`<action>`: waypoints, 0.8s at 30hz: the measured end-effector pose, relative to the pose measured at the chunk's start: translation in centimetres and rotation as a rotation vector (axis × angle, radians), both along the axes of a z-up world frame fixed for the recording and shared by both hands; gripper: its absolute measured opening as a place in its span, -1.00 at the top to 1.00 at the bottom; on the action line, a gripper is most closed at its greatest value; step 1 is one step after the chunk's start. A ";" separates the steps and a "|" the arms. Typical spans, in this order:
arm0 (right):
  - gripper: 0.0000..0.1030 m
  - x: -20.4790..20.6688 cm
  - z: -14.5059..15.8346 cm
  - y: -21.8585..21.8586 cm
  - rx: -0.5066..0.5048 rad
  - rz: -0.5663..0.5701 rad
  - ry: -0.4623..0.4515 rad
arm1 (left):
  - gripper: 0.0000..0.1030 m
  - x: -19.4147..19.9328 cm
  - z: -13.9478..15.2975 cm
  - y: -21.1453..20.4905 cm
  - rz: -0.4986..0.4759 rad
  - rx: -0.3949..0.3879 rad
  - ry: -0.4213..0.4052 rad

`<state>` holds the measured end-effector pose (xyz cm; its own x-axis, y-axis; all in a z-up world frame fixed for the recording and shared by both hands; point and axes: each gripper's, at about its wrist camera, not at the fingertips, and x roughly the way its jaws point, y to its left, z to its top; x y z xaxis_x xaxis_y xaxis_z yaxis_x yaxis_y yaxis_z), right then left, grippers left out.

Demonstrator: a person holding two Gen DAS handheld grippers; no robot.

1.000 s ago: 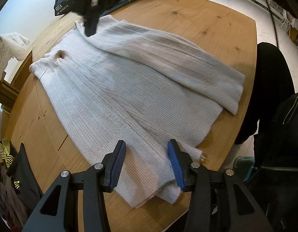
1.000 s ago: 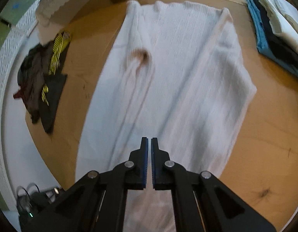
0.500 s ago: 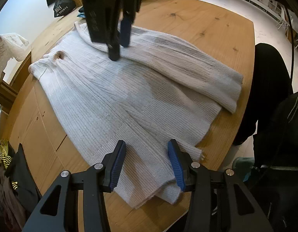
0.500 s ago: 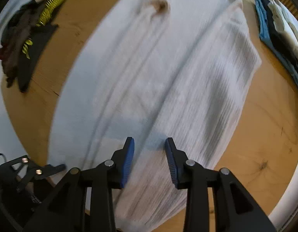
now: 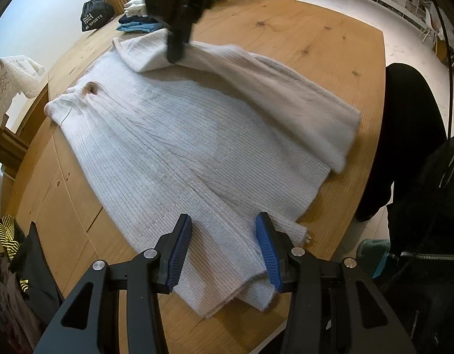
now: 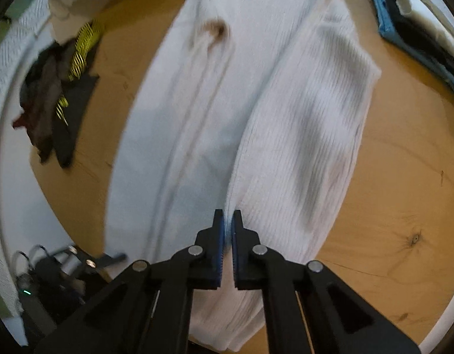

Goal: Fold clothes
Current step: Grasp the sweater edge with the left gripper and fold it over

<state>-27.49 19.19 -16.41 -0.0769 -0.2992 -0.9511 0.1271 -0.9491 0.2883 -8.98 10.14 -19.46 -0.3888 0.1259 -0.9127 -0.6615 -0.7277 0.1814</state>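
Sweater (image 5: 179, 147): a pale ribbed knit is spread flat across the middle of the round wooden table (image 5: 315, 38); one sleeve is folded back over the body, and a small brownish mark is seen near the neck end.
Folded sleeve (image 5: 285, 100): laid diagonally over the sweater, its cuff end reaching the sweater's hem side near the table edge.
Right gripper (image 6: 227, 221): its jaws have just been closing and are now together, pinched on the sweater at the edge of the folded sleeve; in the left wrist view it (image 5: 176, 50) is seen clamped on the fabric at the sweater's shoulder end, where the knit is lifted into a small peak.
Left gripper (image 5: 224, 230): held above the sweater's hem corner, its blue pads apart; the knit is seen between them, but no pressing on it can be made out.
Stack of folded clothes (image 6: 418, 14): blue, dark and white pieces are piled on the table beside the sweater's sleeve side, apart from it.
Dark clothes (image 6: 55, 88): a loose heap with yellow stripes is seen beyond the sweater's other side.
Person: dark clothing (image 5: 412, 153) is seen beside the table, at the sweater's hem end.
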 end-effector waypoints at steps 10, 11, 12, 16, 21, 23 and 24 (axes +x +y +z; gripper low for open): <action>0.67 0.7 -0.9 -1.3 0.087 0.111 -0.038 | 0.16 1.1 1.5 -0.3 -0.015 -0.024 0.011; 0.67 1.0 0.1 -0.6 0.062 0.110 -0.011 | 0.16 1.4 2.3 -0.4 -0.008 -0.016 0.022; 0.65 1.3 1.1 0.2 0.033 0.106 0.015 | 0.16 1.6 3.0 -0.4 -0.003 -0.003 0.032; 0.26 1.9 3.1 7.4 0.003 0.007 0.110 | 0.16 2.4 5.3 2.9 -0.072 0.087 0.059; 0.26 -1.1 -2.1 6.6 -0.032 -0.115 0.052 | 0.16 0.0 2.7 8.3 -0.137 0.110 0.005; 0.26 -2.1 -3.3 3.3 -0.049 -0.150 0.038 | 0.16 -1.0 1.4 9.4 -0.143 0.106 -0.030; 0.26 -2.3 -3.5 2.8 -0.050 -0.154 0.036 | 0.16 -1.4 0.8 9.6 -0.142 0.099 -0.049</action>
<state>-29.75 21.95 -19.92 -0.1590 -0.3284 -0.9311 -0.0080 -0.9426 0.3338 -10.41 19.78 -18.64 -0.3163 0.2662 -0.9106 -0.7651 -0.6391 0.0790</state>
